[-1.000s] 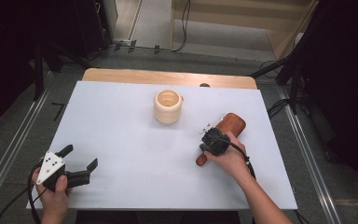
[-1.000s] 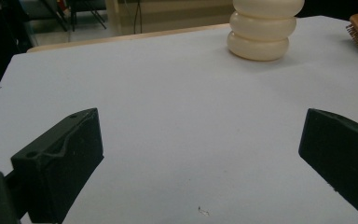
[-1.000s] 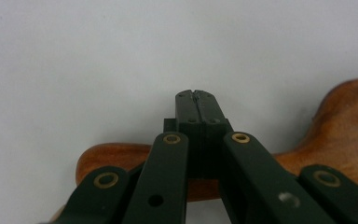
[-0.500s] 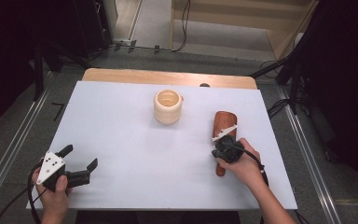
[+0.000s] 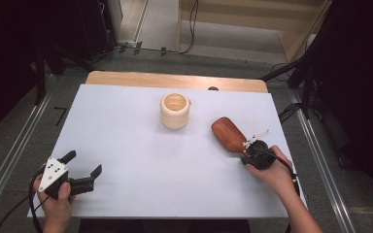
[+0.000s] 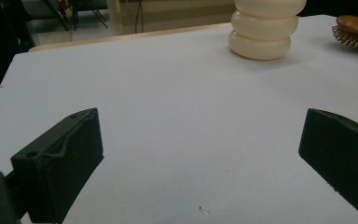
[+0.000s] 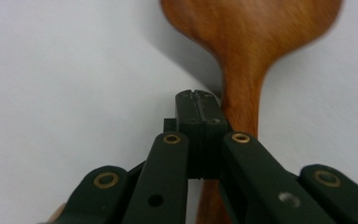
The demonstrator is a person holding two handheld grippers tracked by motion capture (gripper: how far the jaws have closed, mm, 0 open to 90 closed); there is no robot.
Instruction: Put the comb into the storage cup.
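Observation:
A brown wooden hairbrush [image 5: 228,134] lies bristles down on the white table [image 5: 126,126], right of centre, its head toward a cream ribbed cup [image 5: 175,110]. My right gripper [image 5: 250,151] is at the brush's handle end, jaws shut against each other. In the right gripper view the handle [image 7: 240,105] runs along the right side of the shut right gripper [image 7: 198,105], touching it and not between the jaws. My left gripper [image 5: 83,164] rests open near the front left corner, nothing between its fingers [image 6: 65,154]. The cup [image 6: 265,28] and the brush's bristles [image 6: 356,35] show far ahead of it.
The table's wooden far edge [image 5: 175,80] runs behind the cup. Dark floor, rails and cables surround the table. White tabletop stretches between the two grippers.
The right gripper has swept right and toward the near edge. The brush's handle end swung with it, so the brush now angles from upper left to lower right. The left gripper stayed put.

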